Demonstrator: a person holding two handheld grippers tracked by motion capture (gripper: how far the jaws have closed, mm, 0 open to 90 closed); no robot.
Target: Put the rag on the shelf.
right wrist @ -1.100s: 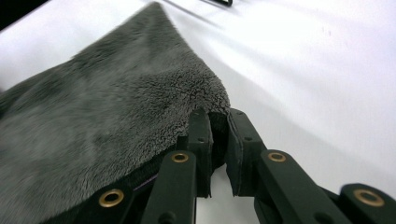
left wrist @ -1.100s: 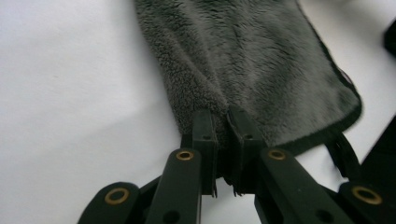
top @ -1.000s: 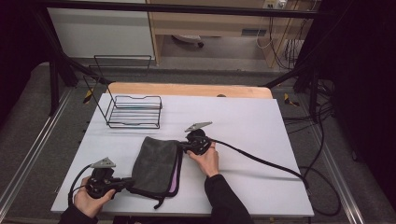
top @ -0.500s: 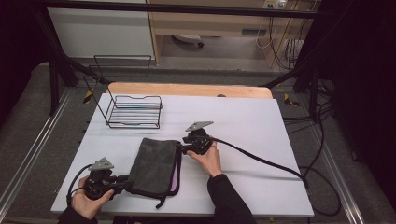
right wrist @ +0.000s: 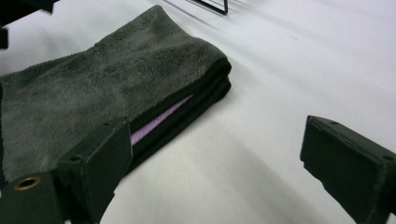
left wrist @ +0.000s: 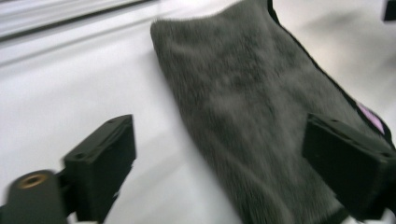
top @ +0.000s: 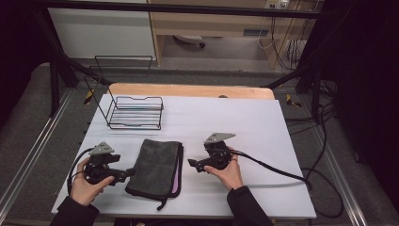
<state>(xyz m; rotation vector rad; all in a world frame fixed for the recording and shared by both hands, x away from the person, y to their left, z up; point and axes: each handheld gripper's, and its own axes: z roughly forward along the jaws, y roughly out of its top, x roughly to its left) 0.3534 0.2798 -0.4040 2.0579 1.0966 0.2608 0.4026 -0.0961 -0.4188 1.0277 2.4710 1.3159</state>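
— On the white table (top: 263,127), where's the cloth?

— I see the folded grey towel (top: 155,167) lying flat near the front edge, between my two grippers, a purple layer showing along its right side. A black wire rack (top: 135,112) stands behind it, well apart.

— And the grippers?

— My left gripper (top: 123,174) sits at the towel's left edge, jaws spread wide, gripping nothing. My right gripper (top: 194,163) is just beside the right edge, jaws equally wide, empty.
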